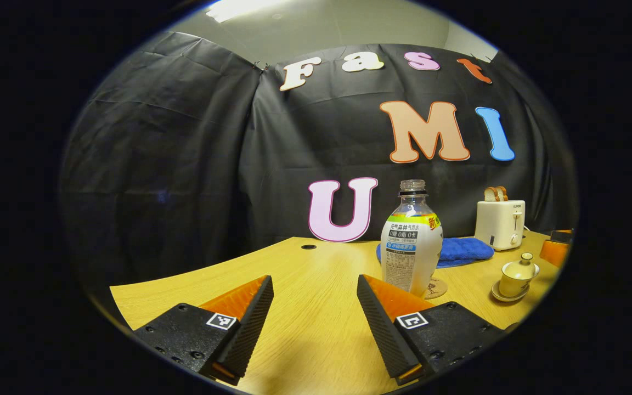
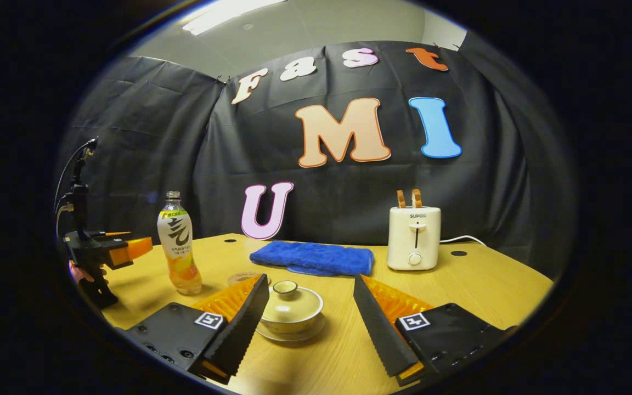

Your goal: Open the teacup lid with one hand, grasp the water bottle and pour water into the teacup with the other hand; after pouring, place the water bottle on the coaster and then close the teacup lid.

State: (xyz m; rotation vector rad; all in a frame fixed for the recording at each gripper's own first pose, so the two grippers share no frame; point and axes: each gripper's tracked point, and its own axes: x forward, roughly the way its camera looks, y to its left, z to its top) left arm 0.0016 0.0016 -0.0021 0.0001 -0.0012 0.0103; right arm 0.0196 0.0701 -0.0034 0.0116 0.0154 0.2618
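In the left gripper view the left claw (image 1: 315, 299) stands wide with nothing between its fingers, low over the wooden worktop (image 1: 316, 334). The uncapped water bottle (image 1: 410, 241) stands upright just beyond the claw's right finger, not touched by it, and a round coaster (image 1: 435, 287) lies at the bottle's foot.

In the right gripper view the right claw (image 2: 310, 302) is also spread wide and empty. The lidded teacup (image 2: 291, 308) sits on its saucer (image 2: 292, 332) ahead of the gap and close against the claw's left finger, its lid (image 2: 289, 296) on.

Toward the worktop's far edge lie a blue towel (image 2: 314, 258) and a white toaster (image 2: 413, 238) holding two slices of bread (image 2: 408, 198). Black cloth walls the booth behind, with a ceiling light (image 2: 228, 11) above.
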